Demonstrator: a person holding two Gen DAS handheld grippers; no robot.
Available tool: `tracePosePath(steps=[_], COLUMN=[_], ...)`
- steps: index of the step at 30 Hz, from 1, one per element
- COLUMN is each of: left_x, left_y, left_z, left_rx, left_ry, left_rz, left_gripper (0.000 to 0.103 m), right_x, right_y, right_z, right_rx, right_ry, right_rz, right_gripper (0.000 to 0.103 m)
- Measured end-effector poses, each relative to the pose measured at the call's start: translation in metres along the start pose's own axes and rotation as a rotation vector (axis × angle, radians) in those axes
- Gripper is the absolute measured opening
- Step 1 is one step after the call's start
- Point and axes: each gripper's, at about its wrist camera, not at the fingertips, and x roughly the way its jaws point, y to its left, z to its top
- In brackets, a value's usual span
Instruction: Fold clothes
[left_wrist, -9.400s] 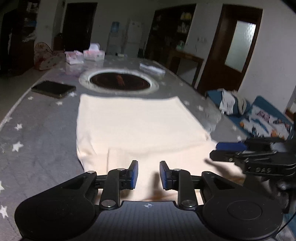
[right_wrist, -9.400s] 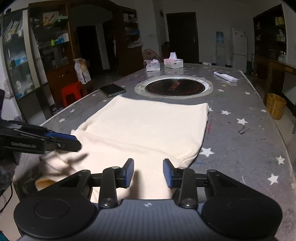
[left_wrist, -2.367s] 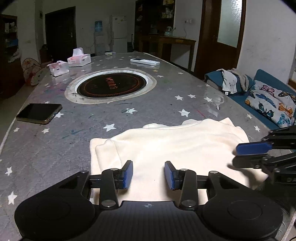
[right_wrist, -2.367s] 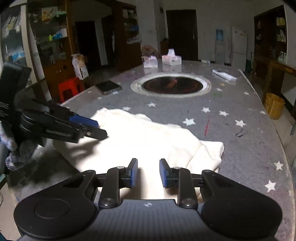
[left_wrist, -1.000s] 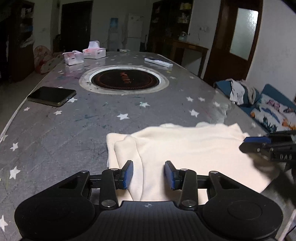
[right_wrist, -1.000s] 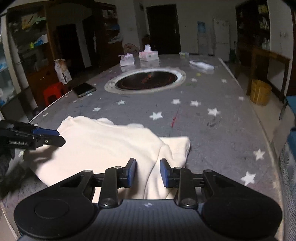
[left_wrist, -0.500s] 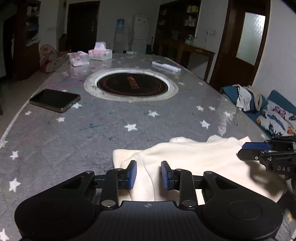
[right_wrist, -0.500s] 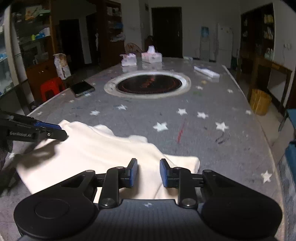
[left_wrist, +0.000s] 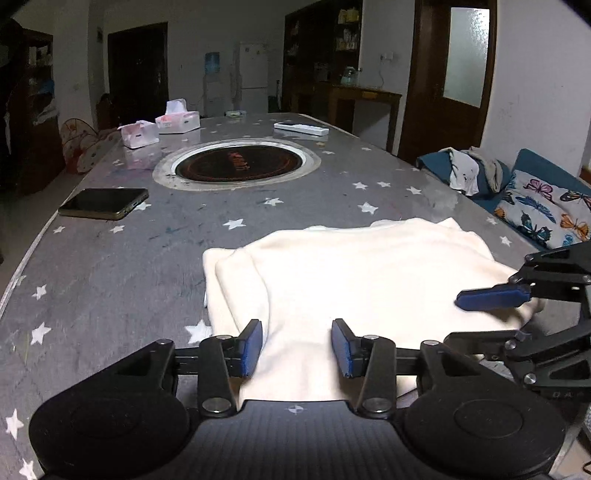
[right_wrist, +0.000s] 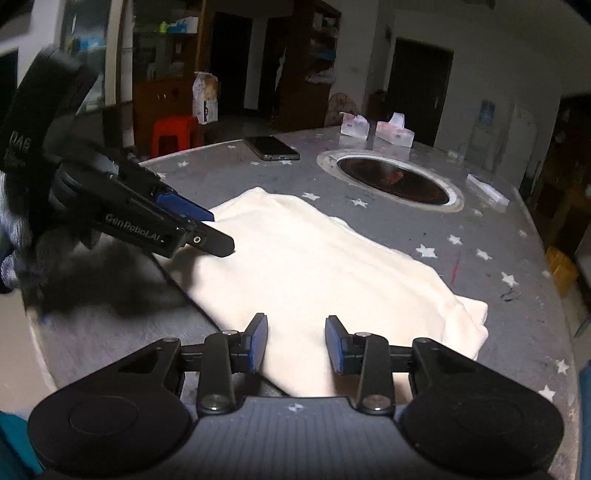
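Observation:
A cream garment (left_wrist: 369, 273) lies folded into a thick rectangle on the grey star-patterned table (left_wrist: 110, 280), near its front edge. My left gripper (left_wrist: 296, 347) hovers over the garment's near left part, open, with cloth showing below the gap. The right gripper (left_wrist: 461, 317) comes in from the right over the garment's right corner. In the right wrist view the garment (right_wrist: 314, 266) runs away diagonally; my right gripper (right_wrist: 296, 343) is open above its near edge. The left gripper (right_wrist: 218, 232) points at the far left corner.
A dark phone (left_wrist: 103, 203) lies at the left of the table. A round inset hotplate (left_wrist: 236, 166) sits mid-table, with tissue boxes (left_wrist: 177, 122) and a white remote (left_wrist: 301, 128) behind. A sofa with a butterfly cushion (left_wrist: 543, 210) stands to the right. A red stool (right_wrist: 173, 129) is beyond the table.
Both grippers' jaws have widened since half a second ago and no longer pinch the cloth. The garment now lies flat, and the right wrist view has swung to the left.

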Motion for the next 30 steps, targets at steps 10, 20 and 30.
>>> tracePosePath(steps=[10, 20, 30], left_x=[0.004, -0.002, -0.013], left_y=[0.008, 0.029, 0.048], left_z=[-0.012, -0.006, -0.005], left_rx=[-0.044, -0.164, -0.219], left_ry=[0.025, 0.039, 0.031], left_rz=[0.026, 0.037, 0.065], left_gripper=[0.05, 0.059, 0.07], right_x=[0.003, 0.002, 0.008], right_y=[0.006, 0.003, 0.029], right_z=[0.002, 0.017, 0.032], right_rx=[0.018, 0.023, -0.086], right_ry=[-0.013, 0.006, -0.003], right_rz=[0.027, 0.071, 0.126], right_gripper=[0.041, 0.05, 0.053])
